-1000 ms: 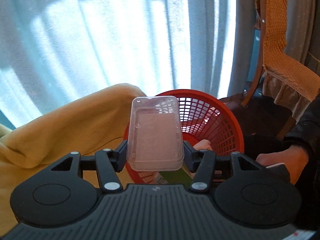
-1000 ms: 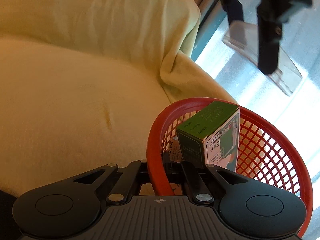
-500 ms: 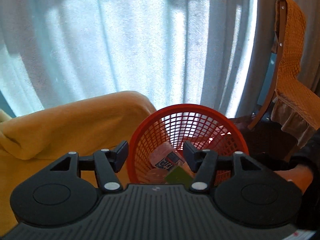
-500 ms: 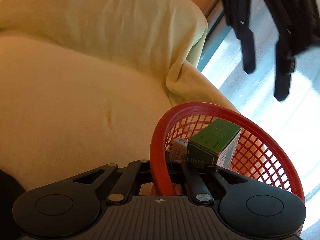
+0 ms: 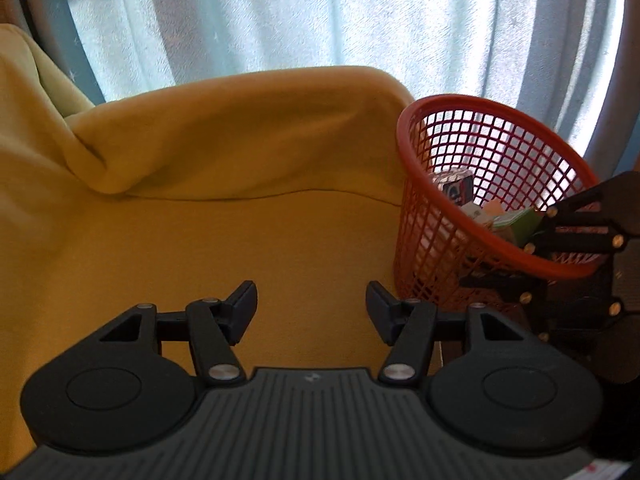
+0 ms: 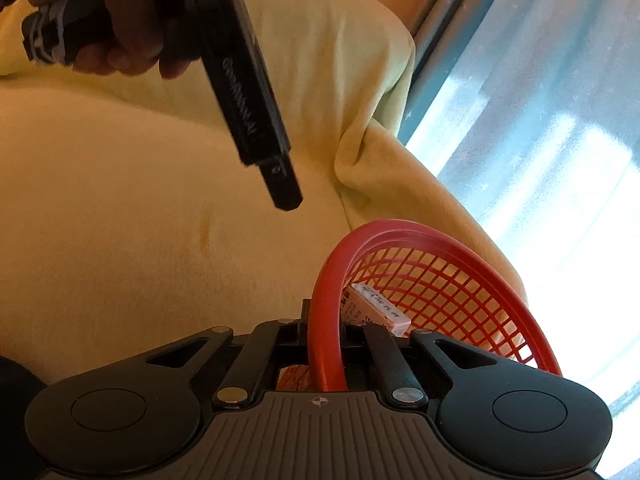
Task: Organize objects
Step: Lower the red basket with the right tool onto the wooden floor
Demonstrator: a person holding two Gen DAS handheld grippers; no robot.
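A red mesh basket (image 5: 472, 248) stands on a yellow blanket (image 5: 240, 232) at the right of the left wrist view, holding several small boxes, among them a green one (image 5: 520, 224) and a white one (image 6: 376, 308). My left gripper (image 5: 311, 308) is open and empty, over the blanket left of the basket. My right gripper (image 6: 324, 328) is shut on the basket's near rim (image 6: 324, 340); it also shows in the left wrist view (image 5: 568, 260). The left gripper's body (image 6: 248, 100) hangs above the blanket in the right wrist view.
Pale curtains (image 5: 320, 16) hang behind the sofa-like yellow cushions. A raised fold of blanket (image 6: 360, 152) lies between the cushions and the window. The hand (image 6: 108, 12) holding the left gripper is at the upper left.
My left gripper let go of the clear plastic case over the basket, then swung away to the left over the blanket. The green box has sunk lower in the basket. My right gripper keeps its grip.
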